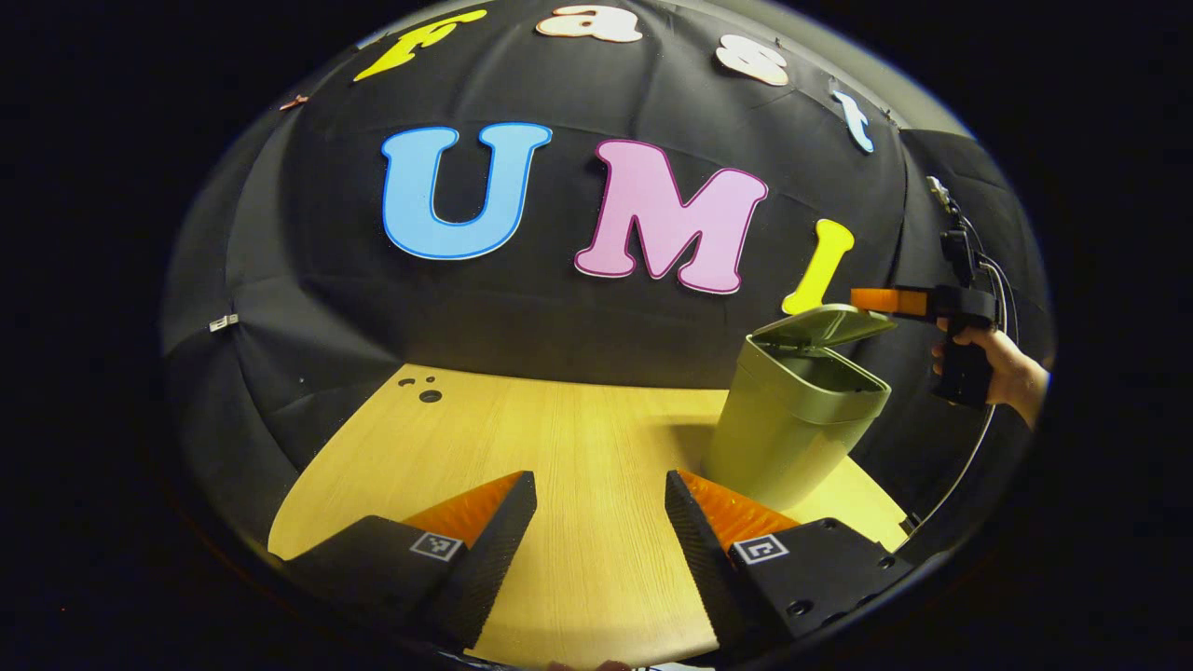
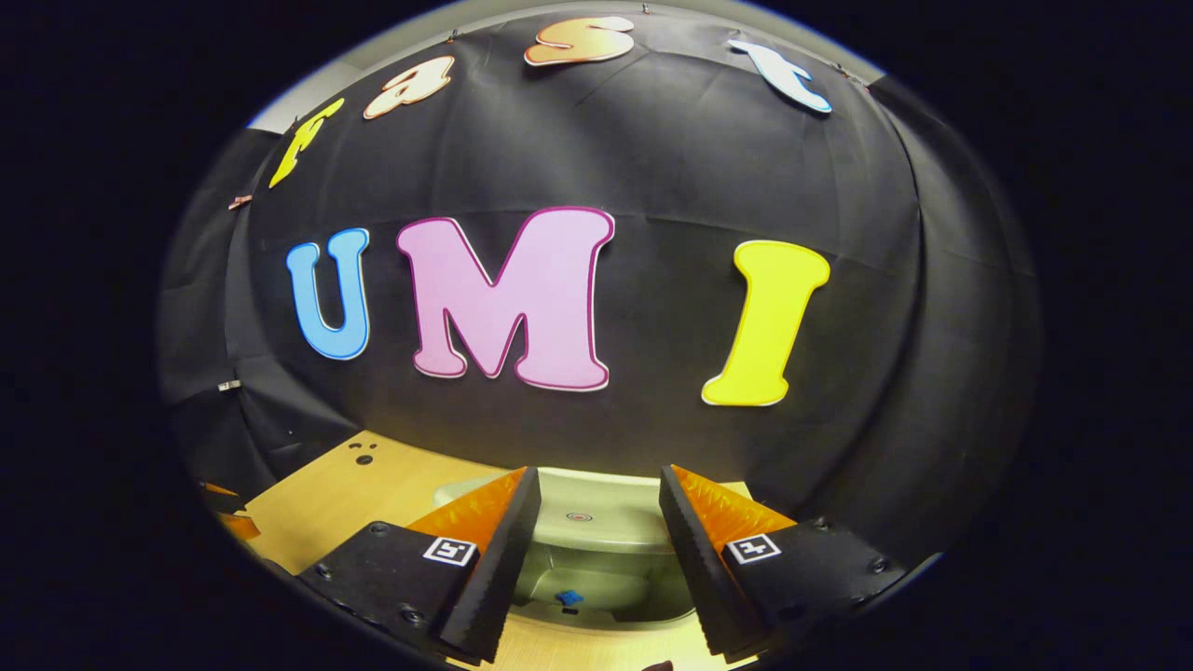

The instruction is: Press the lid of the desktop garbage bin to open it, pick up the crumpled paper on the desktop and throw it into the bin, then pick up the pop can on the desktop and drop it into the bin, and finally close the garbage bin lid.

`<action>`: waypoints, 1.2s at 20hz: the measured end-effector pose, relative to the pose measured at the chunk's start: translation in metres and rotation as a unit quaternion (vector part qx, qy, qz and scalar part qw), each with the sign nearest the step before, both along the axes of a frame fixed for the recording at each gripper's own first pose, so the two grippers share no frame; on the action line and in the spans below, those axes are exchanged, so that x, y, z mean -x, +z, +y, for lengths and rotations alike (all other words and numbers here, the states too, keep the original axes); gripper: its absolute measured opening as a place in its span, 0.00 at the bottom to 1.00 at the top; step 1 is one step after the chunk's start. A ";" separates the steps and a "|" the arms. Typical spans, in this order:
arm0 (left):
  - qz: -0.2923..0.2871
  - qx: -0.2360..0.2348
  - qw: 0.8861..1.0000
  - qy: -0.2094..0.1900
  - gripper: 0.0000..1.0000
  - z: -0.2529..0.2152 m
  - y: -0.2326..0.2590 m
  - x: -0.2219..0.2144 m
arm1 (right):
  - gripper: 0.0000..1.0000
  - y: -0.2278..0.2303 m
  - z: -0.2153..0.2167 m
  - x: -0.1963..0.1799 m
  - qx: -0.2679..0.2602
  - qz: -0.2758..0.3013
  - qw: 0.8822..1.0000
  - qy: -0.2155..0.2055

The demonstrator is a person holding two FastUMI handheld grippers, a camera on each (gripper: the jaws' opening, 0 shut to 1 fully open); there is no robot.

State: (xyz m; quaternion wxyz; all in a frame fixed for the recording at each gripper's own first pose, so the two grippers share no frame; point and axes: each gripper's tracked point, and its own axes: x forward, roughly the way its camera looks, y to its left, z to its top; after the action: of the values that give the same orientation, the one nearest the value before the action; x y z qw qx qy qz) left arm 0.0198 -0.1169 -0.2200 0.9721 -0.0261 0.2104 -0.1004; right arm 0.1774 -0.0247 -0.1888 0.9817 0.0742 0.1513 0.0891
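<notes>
The olive-green desktop bin (image 1: pixel 792 424) stands on the wooden table (image 1: pixel 559 447) at the right of the left gripper view. Its lid (image 1: pixel 825 326) is tilted up, leaving the mouth partly uncovered. My left gripper (image 1: pixel 601 485) hovers open over the table, left of the bin, with nothing between its fingers. A hand (image 1: pixel 1007 373) holds my right gripper (image 1: pixel 876 300) just above the raised lid's far edge. In the right gripper view that gripper (image 2: pixel 599 475) is open over the lid (image 2: pixel 578 517). A small blue item (image 2: pixel 567 596) lies inside the bin (image 2: pixel 606 582).
Black cloth walls close in the table at the back and sides. A few small dark holes (image 1: pixel 424 391) mark the table's far left corner. A cable (image 1: pixel 969 457) hangs down from the right gripper beside the bin.
</notes>
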 end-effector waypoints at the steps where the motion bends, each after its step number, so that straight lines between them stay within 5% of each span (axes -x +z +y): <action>1: 0.000 0.001 1.000 0.000 0.90 0.000 0.000 0.000 | 0.82 -0.006 0.001 0.004 0.002 0.007 1.000 0.002; 18: 0.002 0.000 1.000 -0.011 0.90 -0.003 -0.003 -0.005 | 0.82 -0.072 0.029 0.044 0.012 0.067 0.997 0.027; 24: 0.003 0.002 1.000 -0.008 0.90 0.001 -0.003 -0.004 | 0.82 -0.074 0.029 0.047 -0.028 0.062 0.997 0.018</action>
State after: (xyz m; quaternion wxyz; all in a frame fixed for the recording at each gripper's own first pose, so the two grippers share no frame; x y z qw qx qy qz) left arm 0.0233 -0.1159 -0.2235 0.9706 -0.0263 0.2133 -0.1081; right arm 0.1306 0.0045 -0.2631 0.9661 0.1045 0.2109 0.1064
